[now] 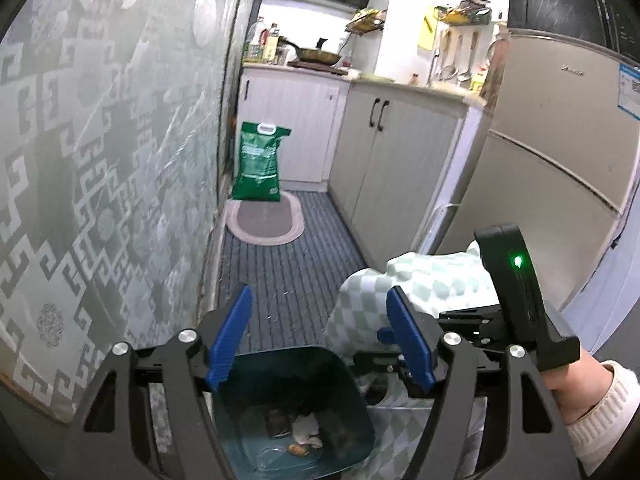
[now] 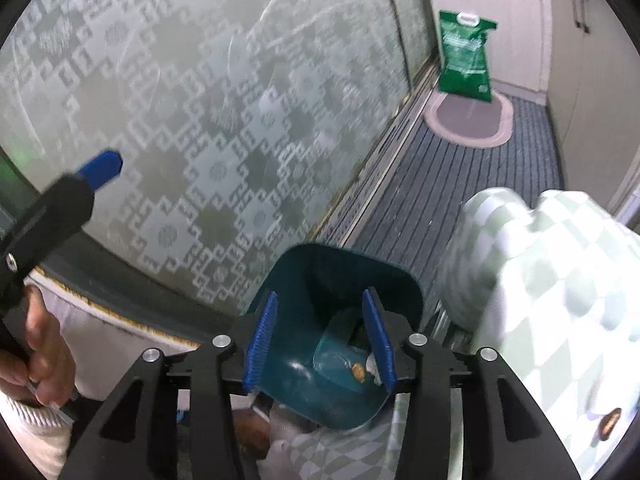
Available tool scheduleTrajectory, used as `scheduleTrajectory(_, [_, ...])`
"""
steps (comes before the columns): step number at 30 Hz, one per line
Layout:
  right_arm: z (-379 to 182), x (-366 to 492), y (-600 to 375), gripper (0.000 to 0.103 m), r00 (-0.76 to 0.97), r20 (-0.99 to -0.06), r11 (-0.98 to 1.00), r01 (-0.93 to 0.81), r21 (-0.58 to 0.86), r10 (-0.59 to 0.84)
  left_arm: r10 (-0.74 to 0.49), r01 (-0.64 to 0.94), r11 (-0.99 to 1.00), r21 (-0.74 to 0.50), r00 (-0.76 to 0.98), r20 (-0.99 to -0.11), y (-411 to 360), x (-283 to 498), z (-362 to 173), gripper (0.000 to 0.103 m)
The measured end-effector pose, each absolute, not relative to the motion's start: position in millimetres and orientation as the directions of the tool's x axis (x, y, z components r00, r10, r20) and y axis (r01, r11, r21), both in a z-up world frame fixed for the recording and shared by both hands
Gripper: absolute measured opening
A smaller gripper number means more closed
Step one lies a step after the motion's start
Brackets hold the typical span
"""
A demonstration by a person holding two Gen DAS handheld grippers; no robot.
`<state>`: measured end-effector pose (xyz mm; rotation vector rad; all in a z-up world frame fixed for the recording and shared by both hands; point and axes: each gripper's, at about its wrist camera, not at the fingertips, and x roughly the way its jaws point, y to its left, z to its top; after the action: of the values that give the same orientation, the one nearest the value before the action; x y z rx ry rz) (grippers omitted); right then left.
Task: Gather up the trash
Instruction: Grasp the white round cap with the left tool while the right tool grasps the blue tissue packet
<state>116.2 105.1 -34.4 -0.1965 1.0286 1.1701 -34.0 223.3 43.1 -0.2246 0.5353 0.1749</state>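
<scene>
A dark teal trash bin (image 1: 296, 412) stands on the floor below both grippers, with scraps of trash (image 1: 306, 434) at its bottom. It also shows in the right wrist view (image 2: 340, 320). My left gripper (image 1: 320, 336) is open and empty above the bin's rim. My right gripper (image 2: 320, 340) is open and empty, fingers over the bin's mouth. The right gripper's body shows in the left wrist view (image 1: 516, 292), and a left fingertip shows in the right wrist view (image 2: 102, 168).
A green-white checked cloth (image 1: 420, 284) drapes a surface right of the bin, also seen in the right wrist view (image 2: 560, 300). A patterned glass wall (image 1: 100, 160) runs along the left. A green bag (image 1: 260, 160), oval mat (image 1: 264, 220), cabinets (image 1: 384, 160) and fridge (image 1: 560, 140) lie ahead.
</scene>
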Motion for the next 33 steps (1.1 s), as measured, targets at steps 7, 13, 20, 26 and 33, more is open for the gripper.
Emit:
scheduleTrajectory(7, [-14.1,138.6,67.7,0.055,0.101,-0.709,0.479,-0.801,0.358,0.698,0.066,-0.171,0.972,-0.161,0.857,-0.511,196.8,-19.0,47.6,0.078])
scheduleTrajectory(13, [2.6,160.8,19.7,0.061,0.192,-0.685,0.542,-0.768,0.341,0.703,0.027,-0.123,0.981,-0.151,0.854,-0.52,165.4,5.6,46.6,0.081])
scheduleTrajectory(20, [16.0,193.7,-46.7,0.063,0.291,-0.659,0.626,-0.695,0.353,0.694,-0.026,-0.054,0.99,-0.128,0.834,-0.552,123.2,36.1,38.4,0.084])
scheduleTrajectory(26, [20.0,209.3,-91.1,0.063,0.338,-0.651,0.668,-0.651,0.36,0.68,-0.034,-0.002,0.998,-0.057,0.782,-0.623,80.9,68.0,16.9,0.084])
scheduleTrajectory(33, [24.5,215.6,-115.5,0.064,0.347,-0.642,0.67,-0.648,0.363,0.684,-0.027,0.072,0.997,0.031,0.686,-0.727,43.9,102.5,-22.4,0.076])
